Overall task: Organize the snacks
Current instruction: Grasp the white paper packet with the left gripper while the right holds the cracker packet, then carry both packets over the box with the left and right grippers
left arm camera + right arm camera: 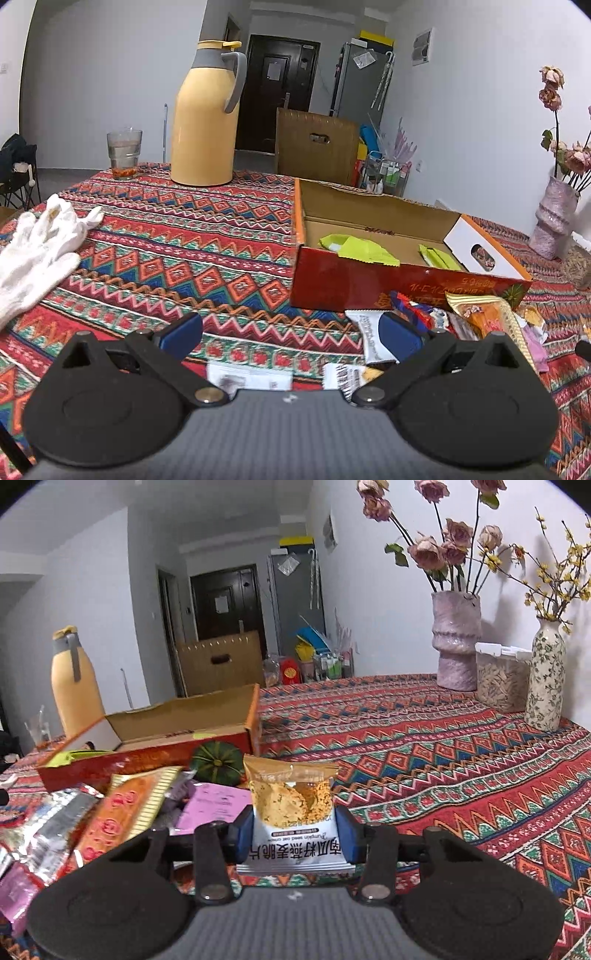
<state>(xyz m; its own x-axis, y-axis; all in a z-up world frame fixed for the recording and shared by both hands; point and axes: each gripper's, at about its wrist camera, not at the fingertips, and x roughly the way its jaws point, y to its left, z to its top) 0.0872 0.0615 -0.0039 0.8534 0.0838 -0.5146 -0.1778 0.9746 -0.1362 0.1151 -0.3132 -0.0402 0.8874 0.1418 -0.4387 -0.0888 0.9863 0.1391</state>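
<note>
Two green wrappers (364, 249) lie inside the open red cardboard box (373, 288) on the patterned tablecloth (166, 258). The right gripper (294, 829) pinches a clear-and-white pumpkin seed crisp packet (293, 805), held upright just in front of that box. The left gripper (291, 334) hangs spread wide, holding nothing, near the snack pile (461, 321) at the box's front wall.

Oat-crisp packet (293, 812): white/tan, upright, clamped at 6 o'clock. Snack pile (110, 812) at 9 o'clock. Open red box (147, 753) at 10, green packets (360, 249) inside.
</note>
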